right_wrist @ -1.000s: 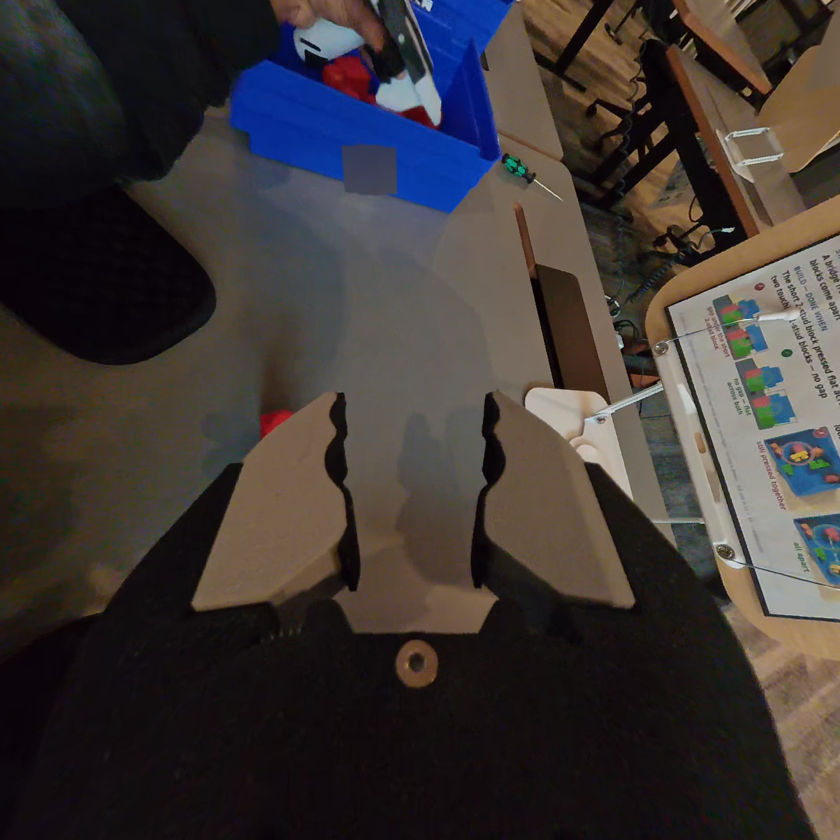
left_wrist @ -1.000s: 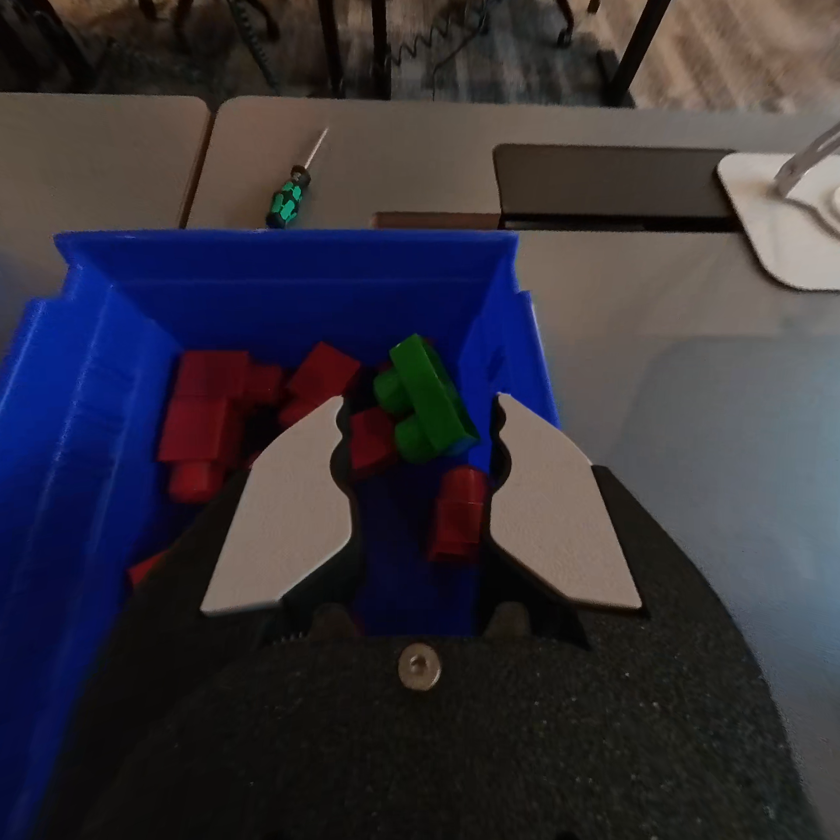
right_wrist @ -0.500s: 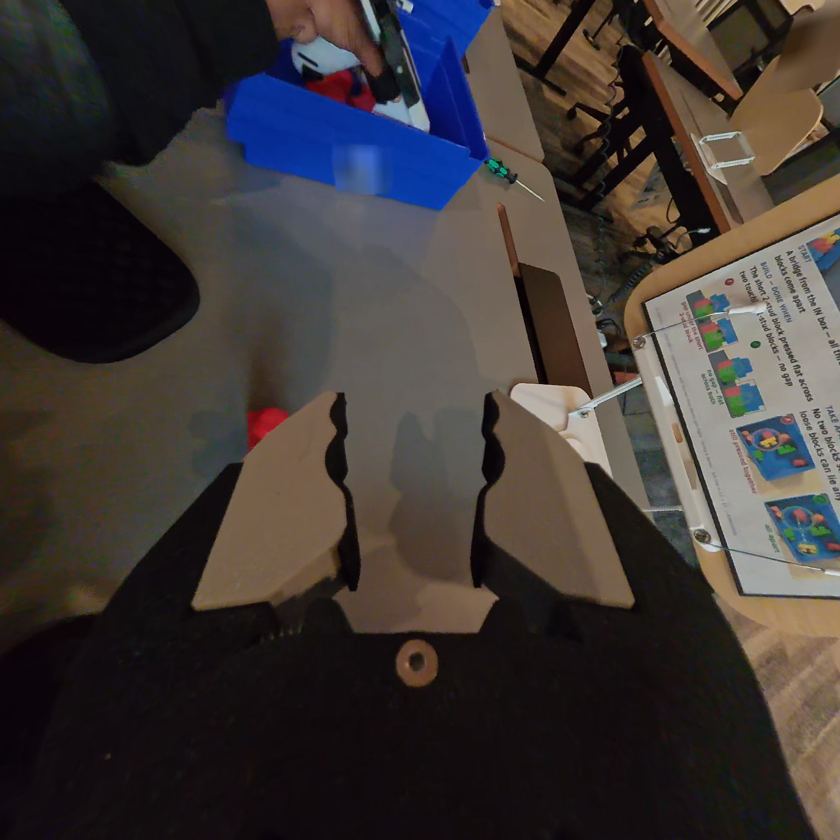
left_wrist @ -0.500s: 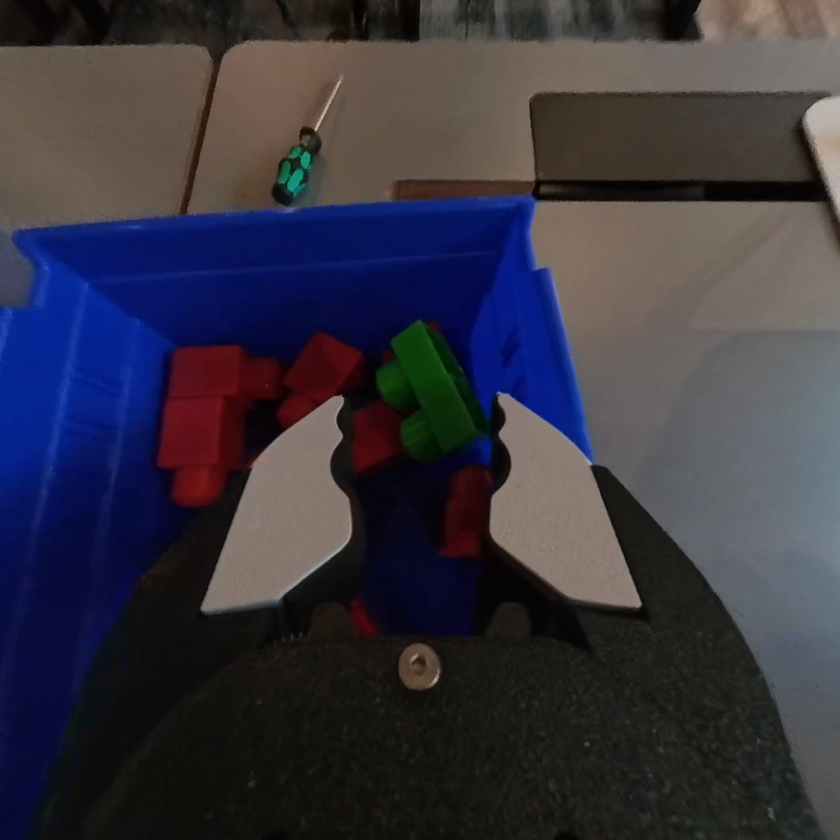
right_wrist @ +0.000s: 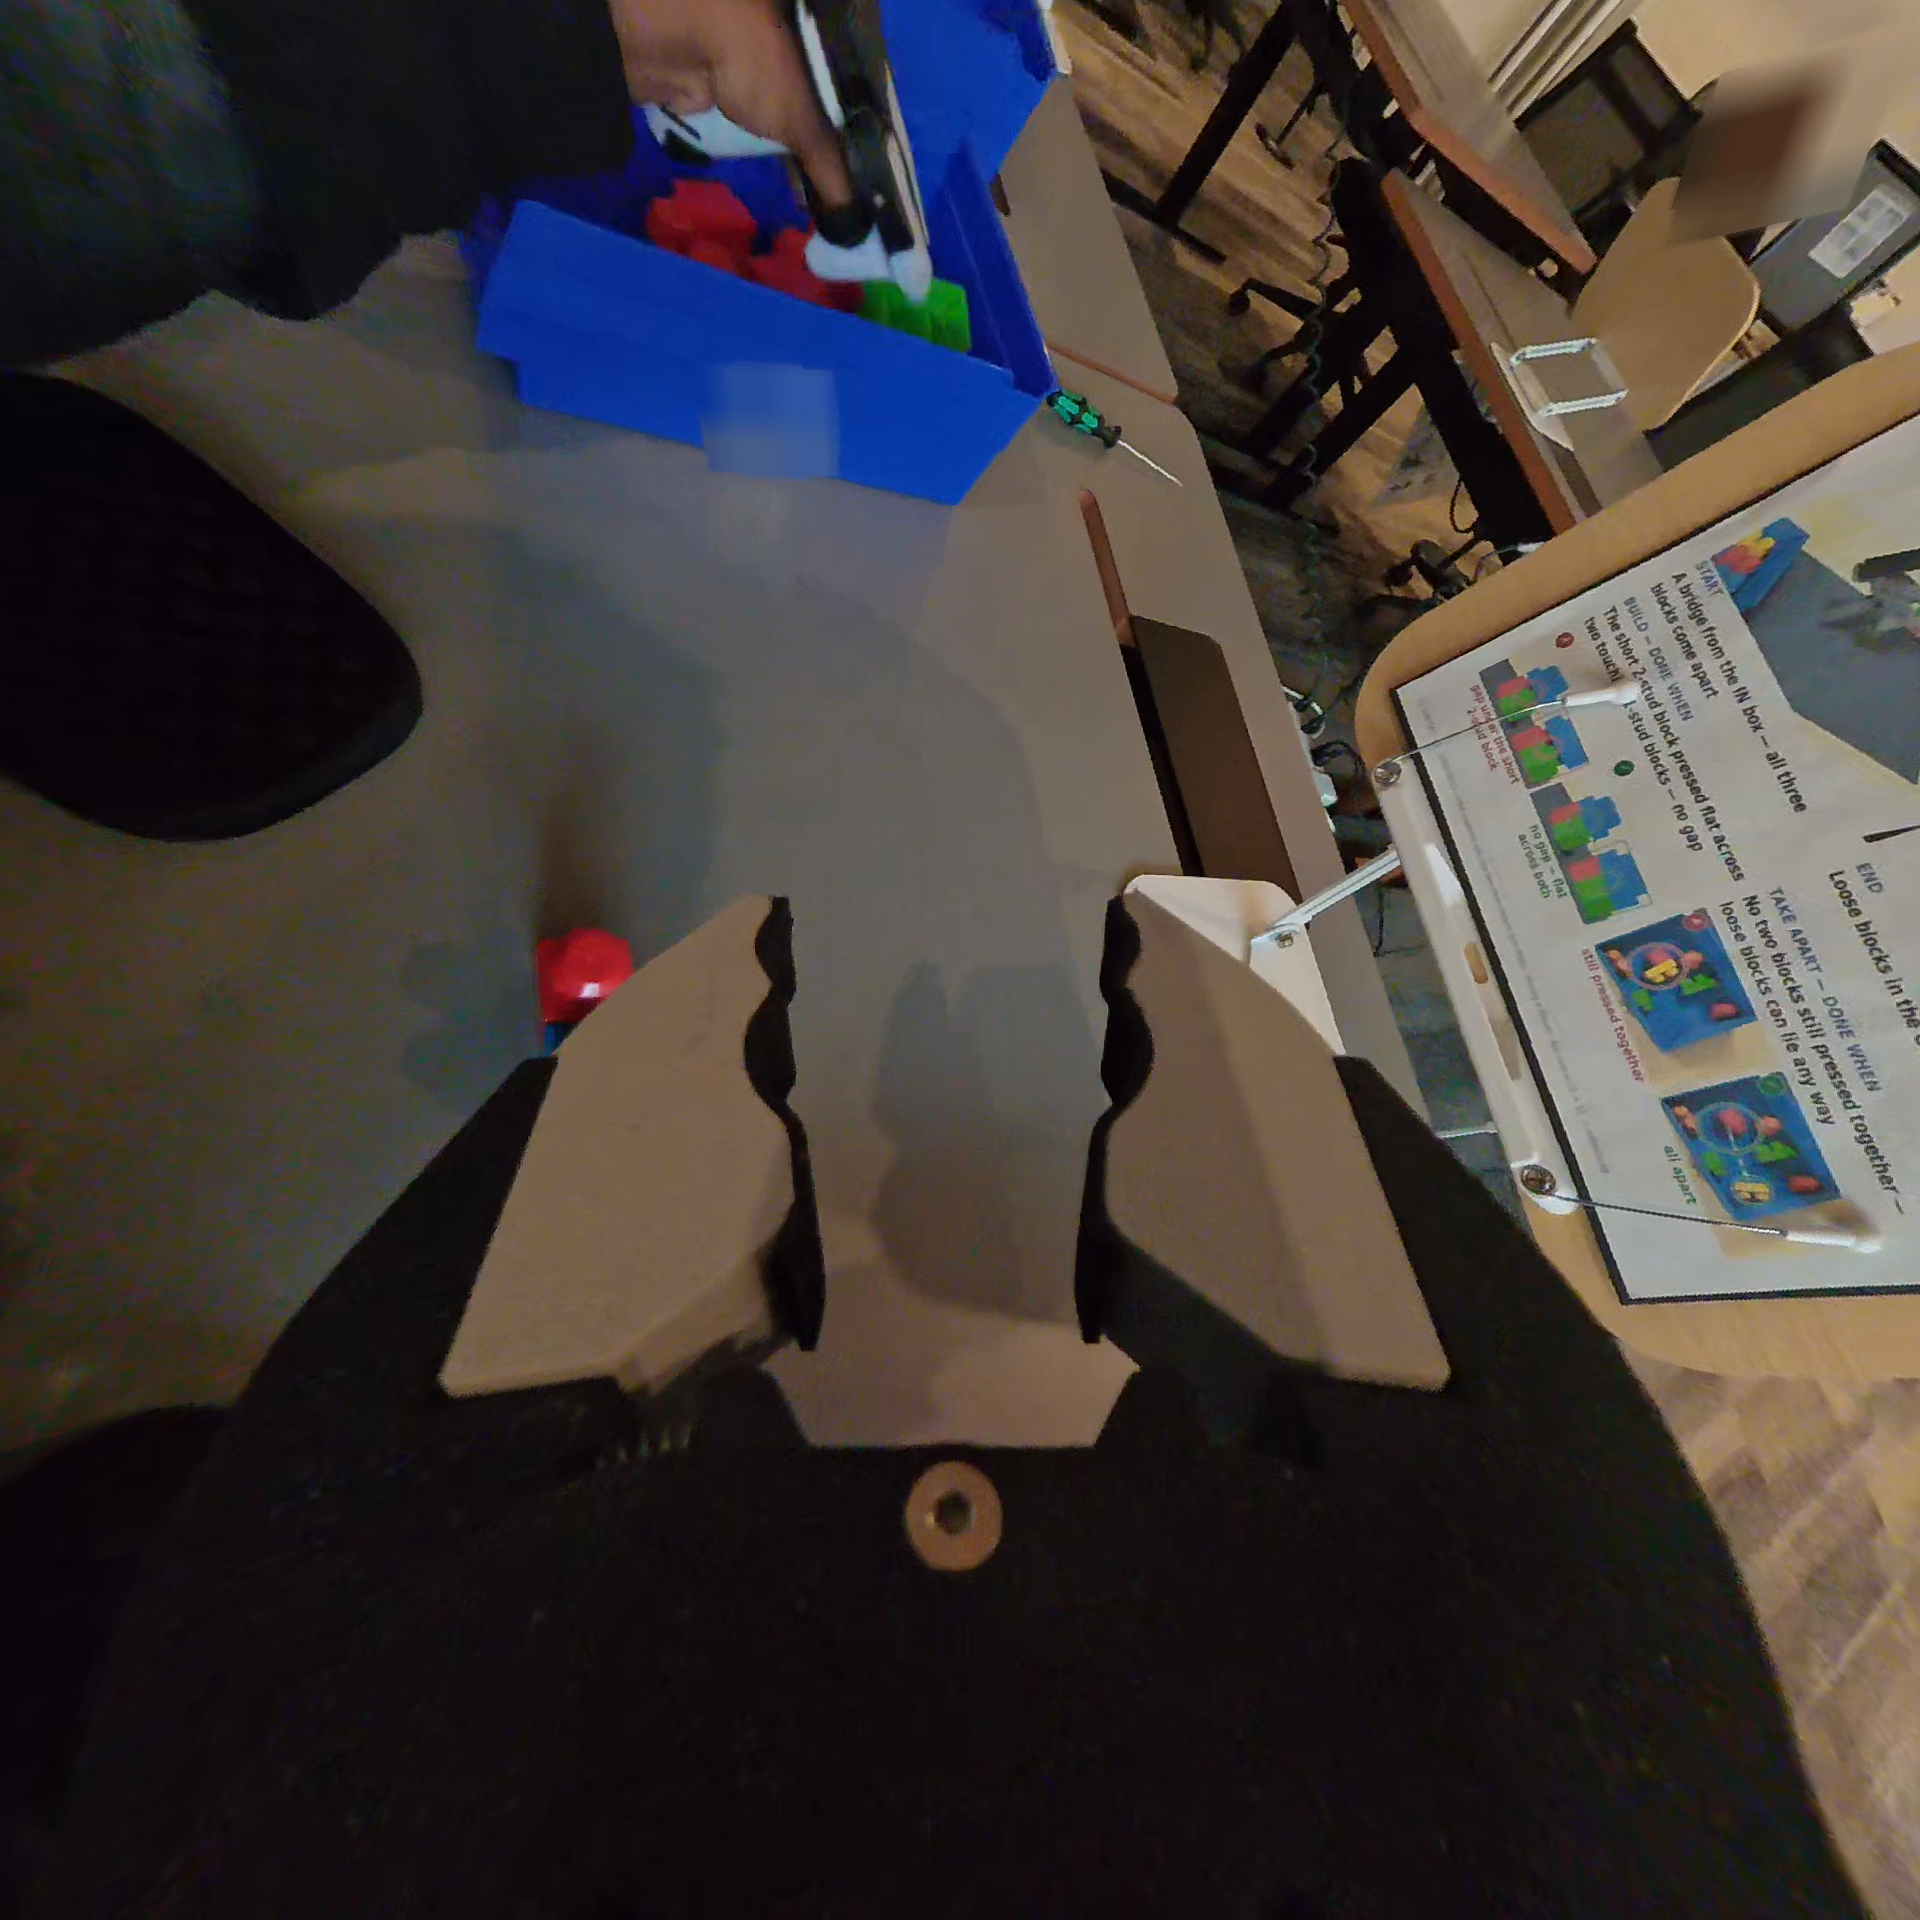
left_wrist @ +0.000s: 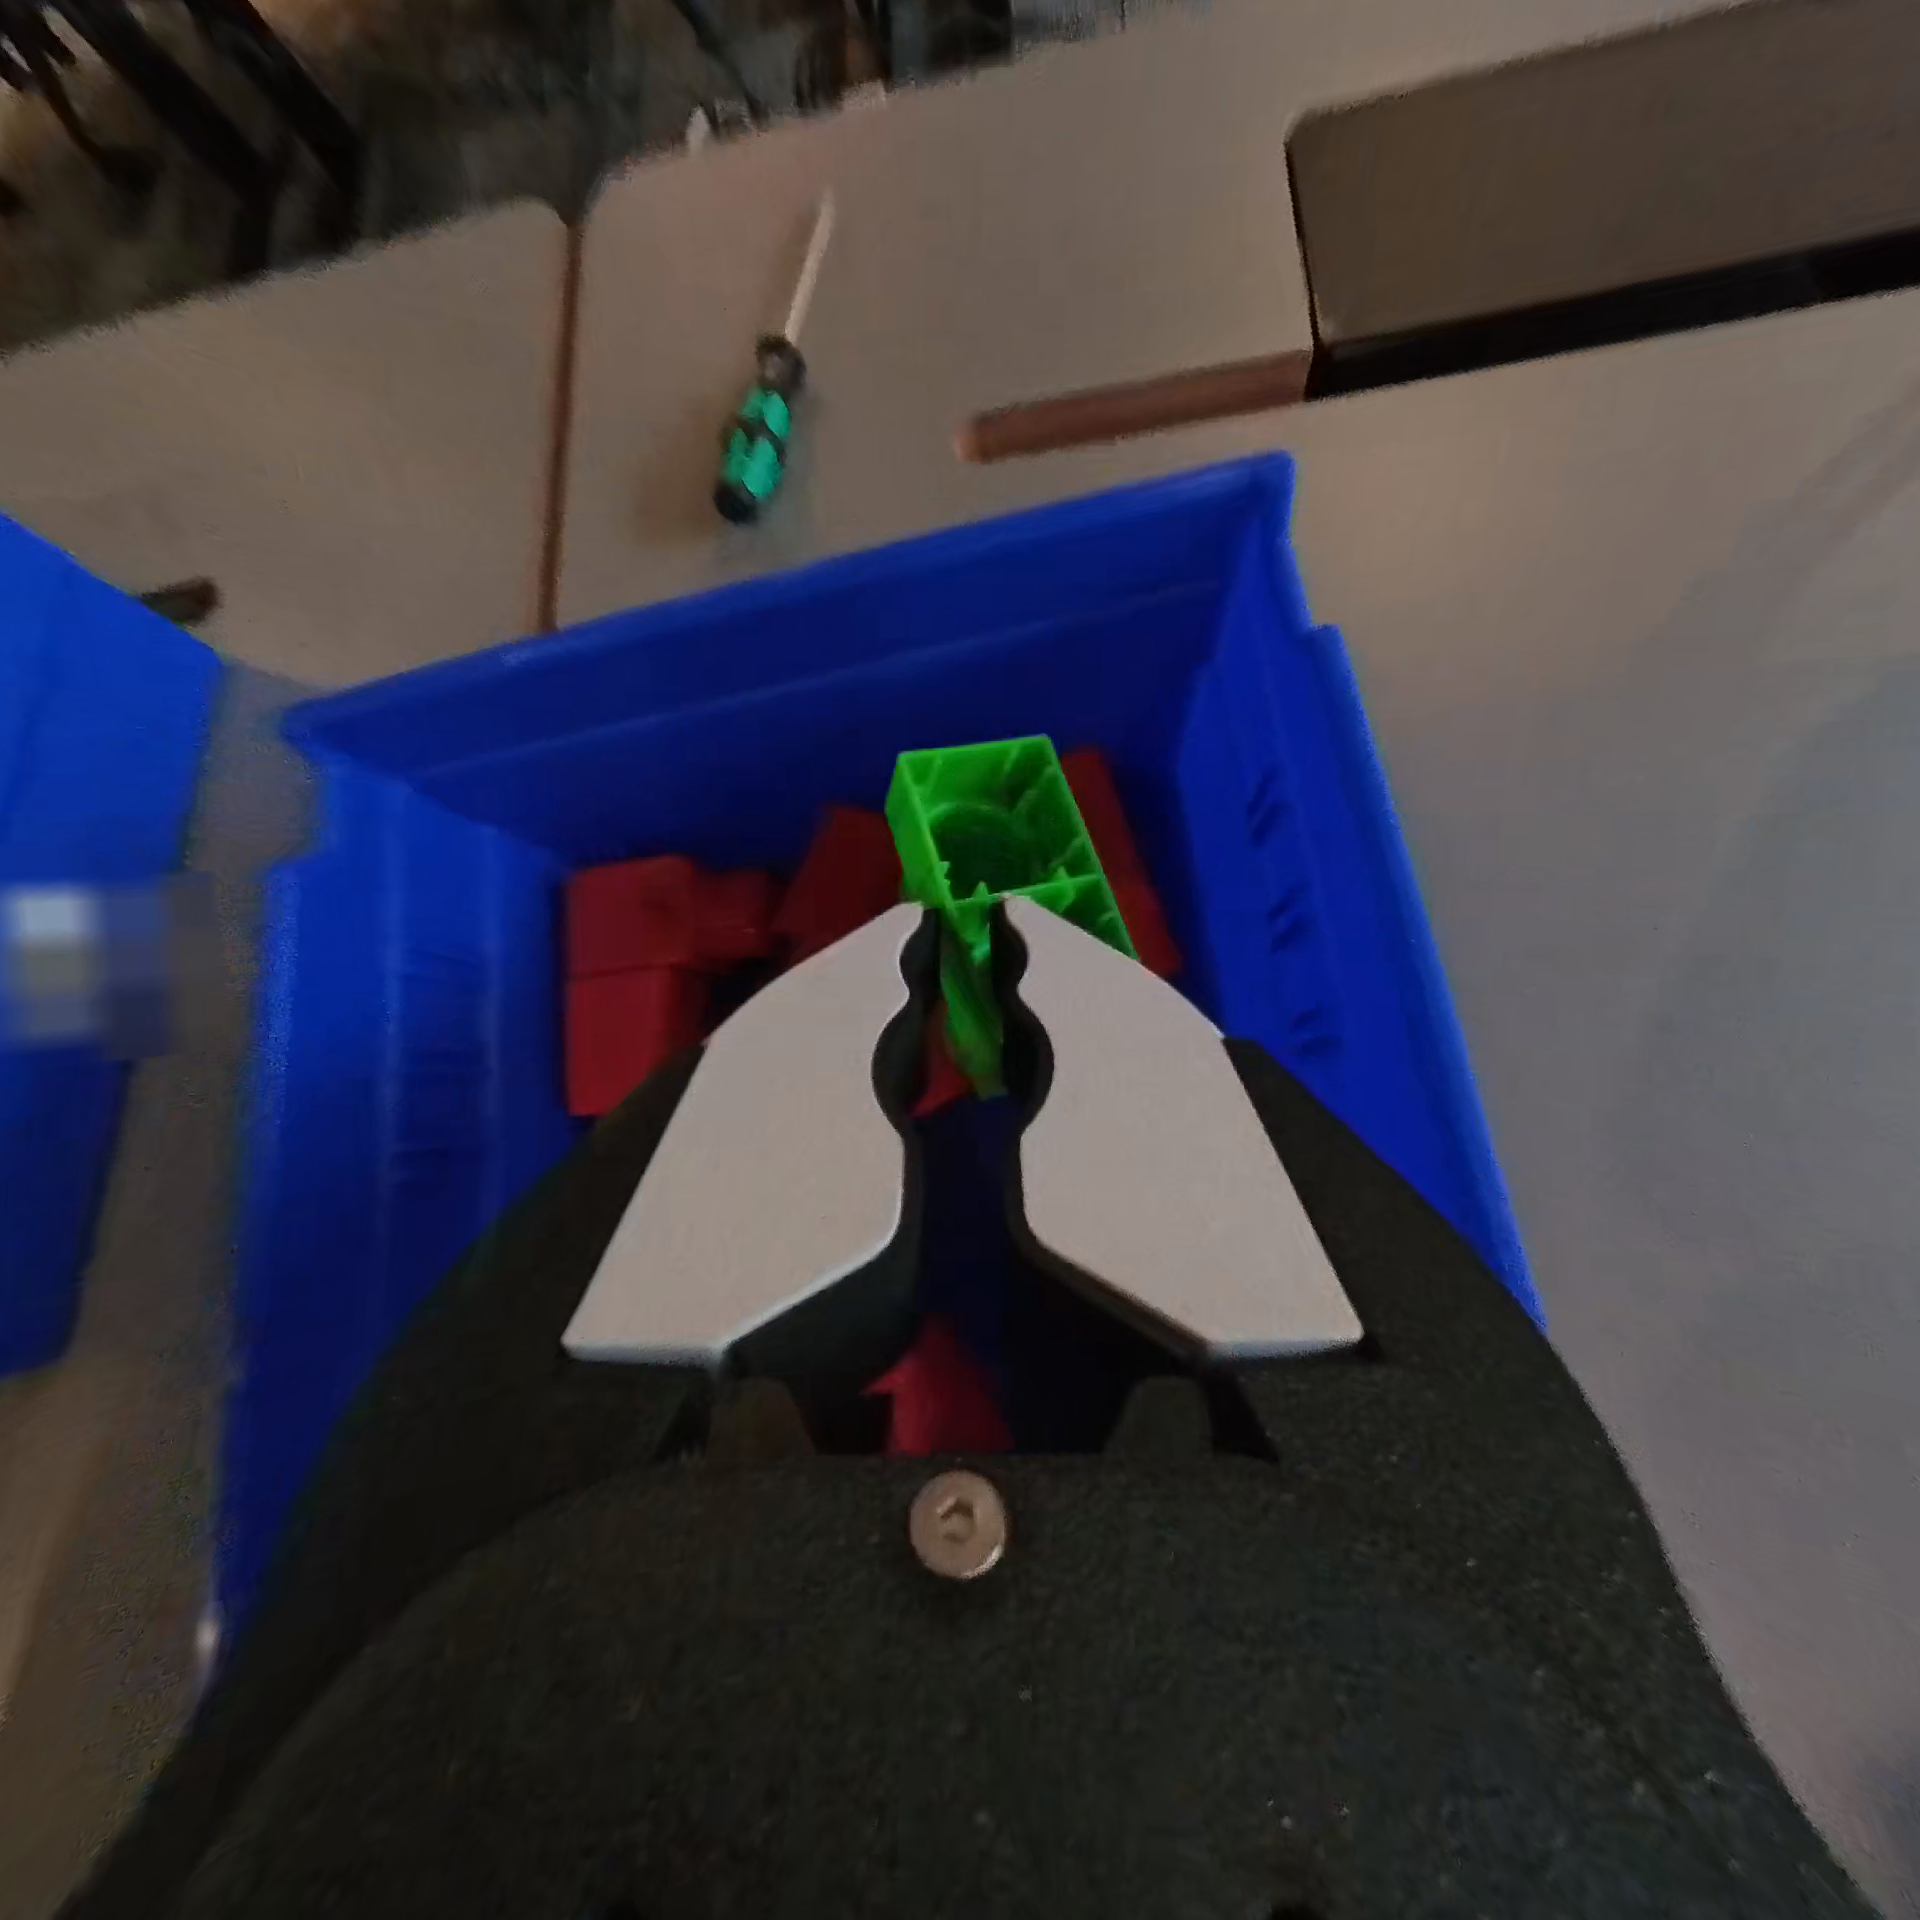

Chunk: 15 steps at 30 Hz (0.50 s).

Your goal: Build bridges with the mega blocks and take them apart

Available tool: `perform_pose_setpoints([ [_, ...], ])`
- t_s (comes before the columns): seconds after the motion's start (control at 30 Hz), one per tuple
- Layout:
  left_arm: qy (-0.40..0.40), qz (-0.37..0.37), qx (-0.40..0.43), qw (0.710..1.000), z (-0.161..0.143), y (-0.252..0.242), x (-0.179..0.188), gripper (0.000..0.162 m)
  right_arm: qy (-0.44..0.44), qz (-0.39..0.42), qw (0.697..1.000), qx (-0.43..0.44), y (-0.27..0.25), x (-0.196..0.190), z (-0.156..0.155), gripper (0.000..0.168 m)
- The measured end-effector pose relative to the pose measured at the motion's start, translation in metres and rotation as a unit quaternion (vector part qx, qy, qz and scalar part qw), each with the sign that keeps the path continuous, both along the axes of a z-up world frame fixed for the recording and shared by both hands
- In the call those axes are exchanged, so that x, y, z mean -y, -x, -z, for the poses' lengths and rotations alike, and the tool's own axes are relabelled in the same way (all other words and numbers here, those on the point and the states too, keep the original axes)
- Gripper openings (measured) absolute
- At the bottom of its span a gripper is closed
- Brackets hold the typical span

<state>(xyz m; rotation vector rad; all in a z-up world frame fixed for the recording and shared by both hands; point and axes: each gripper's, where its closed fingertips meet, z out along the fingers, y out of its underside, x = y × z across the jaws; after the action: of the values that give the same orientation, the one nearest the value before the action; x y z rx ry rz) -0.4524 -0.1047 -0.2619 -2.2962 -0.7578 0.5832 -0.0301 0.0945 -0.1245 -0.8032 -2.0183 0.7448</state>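
My left gripper (left_wrist: 964, 914) is shut on a green block (left_wrist: 997, 831) and holds it tilted above the blue bin (left_wrist: 727, 686), hollow underside facing me. Several red blocks (left_wrist: 634, 966) lie in the bin below. In the right wrist view the left gripper (right_wrist: 873, 260) shows far off over the same bin (right_wrist: 727, 364) with the green block (right_wrist: 925, 312) at its tips. My right gripper (right_wrist: 940, 935) is open and empty above the grey table. A red block (right_wrist: 582, 971) stands on the table just left of its left finger.
A green-handled screwdriver (left_wrist: 764, 426) lies on the table behind the bin. A second blue bin (left_wrist: 83, 935) stands to the left. A white stand base (right_wrist: 1236, 935) and an instruction sheet (right_wrist: 1714, 883) on a board are at the right. A black chair seat (right_wrist: 177, 623) is at the left. About 50 cm separates my left fingertips from my right. The green-handled screwdriver (left_wrist: 764, 426) sits 20 cm or so from the ends of my left fingers.
My left gripper has closed on the green block and lifted it out of the red blocks. The right gripper stays open and has shifted only slightly.
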Motion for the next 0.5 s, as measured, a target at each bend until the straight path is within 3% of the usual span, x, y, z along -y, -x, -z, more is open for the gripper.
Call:
perform_pose_setpoints([
  [0.13, -0.074, 0.008, -0.087, 0.993, -0.055, -0.012, 0.006, 0.009, 0.006, -0.005, 1.0, -0.002, 0.003, 0.003, 0.0, 0.056],
  [0.27, -0.209, 0.081, -0.137, 0.965, -0.12, -0.067, -0.014, 0.009, 0.024, -0.039, 0.999, -0.004, 0.011, 0.022, 0.001, 0.055],
  [0.4, -0.328, 0.22, -0.127, 0.91, -0.165, -0.152, -0.048, 0.009, 0.067, -0.073, 0.995, -0.02, 0.026, 0.047, -0.001, 0.056],
  [0.5, -0.371, 0.357, -0.068, 0.855, -0.187, -0.223, -0.073, 0.009, 0.075, -0.094, 0.992, -0.042, 0.038, 0.058, -0.001, 0.06],
])
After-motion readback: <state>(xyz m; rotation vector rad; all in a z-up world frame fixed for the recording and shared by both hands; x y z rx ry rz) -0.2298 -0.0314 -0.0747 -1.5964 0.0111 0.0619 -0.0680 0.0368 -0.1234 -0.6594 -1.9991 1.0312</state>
